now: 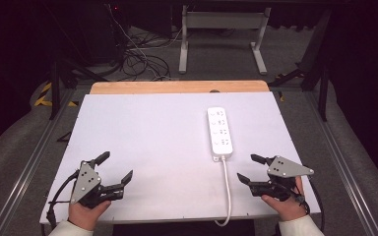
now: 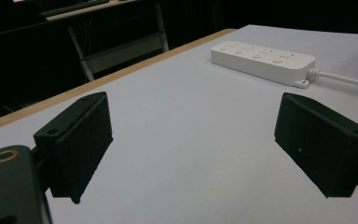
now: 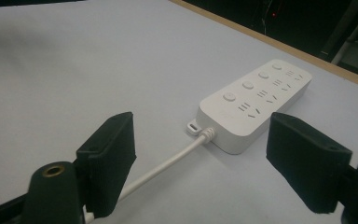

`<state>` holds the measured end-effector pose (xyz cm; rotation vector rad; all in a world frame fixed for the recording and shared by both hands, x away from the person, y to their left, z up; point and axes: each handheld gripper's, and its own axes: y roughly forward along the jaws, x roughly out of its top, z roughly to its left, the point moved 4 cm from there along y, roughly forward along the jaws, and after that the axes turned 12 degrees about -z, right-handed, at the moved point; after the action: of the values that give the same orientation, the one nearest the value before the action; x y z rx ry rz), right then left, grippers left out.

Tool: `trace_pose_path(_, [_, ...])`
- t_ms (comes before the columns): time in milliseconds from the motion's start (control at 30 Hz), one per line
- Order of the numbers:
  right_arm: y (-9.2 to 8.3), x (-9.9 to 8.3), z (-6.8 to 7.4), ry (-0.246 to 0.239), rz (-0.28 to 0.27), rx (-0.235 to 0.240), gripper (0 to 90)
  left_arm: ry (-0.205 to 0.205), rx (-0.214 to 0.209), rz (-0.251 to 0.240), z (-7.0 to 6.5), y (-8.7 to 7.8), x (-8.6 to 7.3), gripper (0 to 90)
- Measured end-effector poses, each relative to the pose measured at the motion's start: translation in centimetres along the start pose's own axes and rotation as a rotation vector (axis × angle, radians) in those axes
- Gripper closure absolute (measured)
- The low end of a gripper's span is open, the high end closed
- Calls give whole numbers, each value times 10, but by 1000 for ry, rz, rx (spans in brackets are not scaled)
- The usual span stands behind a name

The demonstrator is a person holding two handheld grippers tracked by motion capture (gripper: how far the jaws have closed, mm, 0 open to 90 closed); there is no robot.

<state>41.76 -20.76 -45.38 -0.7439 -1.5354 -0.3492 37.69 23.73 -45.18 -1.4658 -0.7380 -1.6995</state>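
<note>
The room is dim and mostly black at its edges; light falls chiefly on the white table top (image 1: 142, 142), which has a strip of bare wood (image 1: 177, 87) along its far edge; the floor (image 1: 216, 59) beyond is grey and looks like carpet; a loose tangle of cables (image 1: 138, 56) lies on it to the far left; a white-legged desk frame (image 1: 221, 29) stands past the table, its feet resting on the floor; metal rails (image 1: 24, 167) run along both sides of the table; a patch of yellow-and-black hazard tape (image 1: 43, 94) marks the floor at left; dark stands and struts (image 1: 320, 64) rise at right; a small red light (image 1: 116, 8) glows in the dark at top.
</note>
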Motion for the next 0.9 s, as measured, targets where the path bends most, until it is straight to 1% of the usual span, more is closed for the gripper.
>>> trace_pose_path(67, [1,0,1,-5,4,6,246,-1,3,4,0,0,0,116])
trace_pose_path(133, [1,0,2,-13,12,1,247,1,7,5,0,0,0,117])
trace_pose_path(400, [-1,3,2,-8,-1,-5,249,10,11,7,0,0,0,118])
trace_pose_path(433, [0,3,2,-7,2,4,255,8,11,12,0,-1,0,120])
trace_pose_path(600, [1,5,3,-15,14,17,279,0,10,17,-1,-2,1,120])
trace_pose_path(633, [2,5,3,-5,15,26,281,0,10,17,-1,-2,1,120])
trace_pose_path(667, [2,5,3,-5,15,26,281,1,11,17,-1,-2,1,120])
trace_pose_path(700, [3,6,2,12,34,45,297,5,12,18,-1,-1,1,120])
trace_pose_path(733, [3,6,2,12,34,45,297,8,13,20,-1,-1,1,120])
trace_pose_path(767, [5,7,3,19,53,66,351,10,14,19,-1,-1,1,120])
trace_pose_path(800, [6,8,4,25,61,76,362,10,12,20,-1,-1,1,120])
trace_pose_path(900, [8,13,3,27,73,73,384,17,7,23,-1,-1,1,120])
